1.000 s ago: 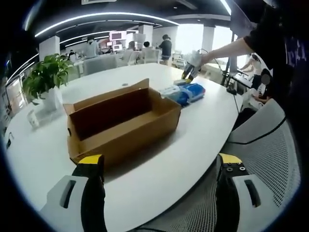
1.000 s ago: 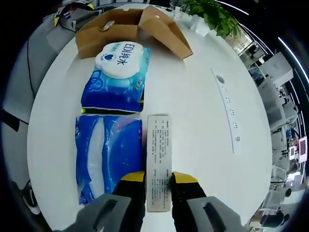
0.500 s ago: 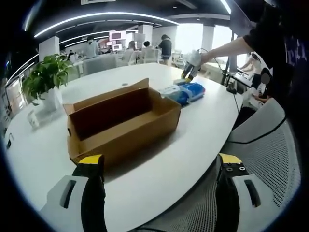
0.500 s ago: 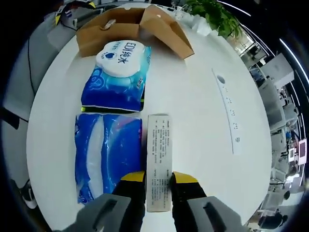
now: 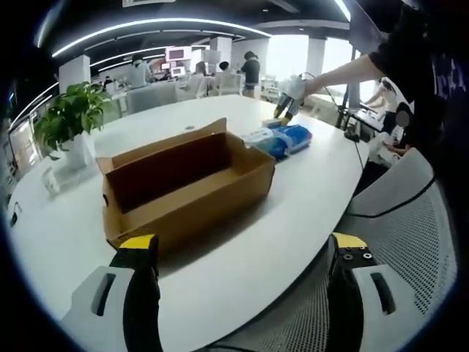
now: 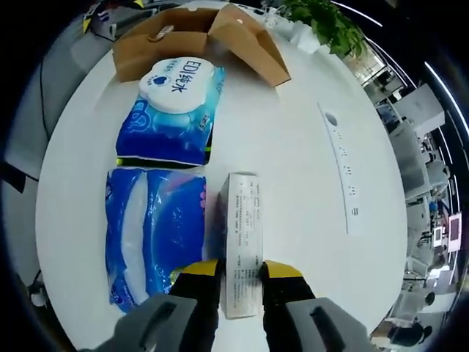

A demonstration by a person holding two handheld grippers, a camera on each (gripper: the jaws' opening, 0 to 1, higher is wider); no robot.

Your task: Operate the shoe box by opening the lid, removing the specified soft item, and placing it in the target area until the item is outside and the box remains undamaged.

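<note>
Shoe box (image 5: 187,187) floor hidden behind its near wall, white carton's (image 6: 242,238) small print unreadable — too fine

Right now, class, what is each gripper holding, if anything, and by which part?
The right gripper clamps the slim white printed box by its near end. The left gripper is open and holds nothing.
</note>
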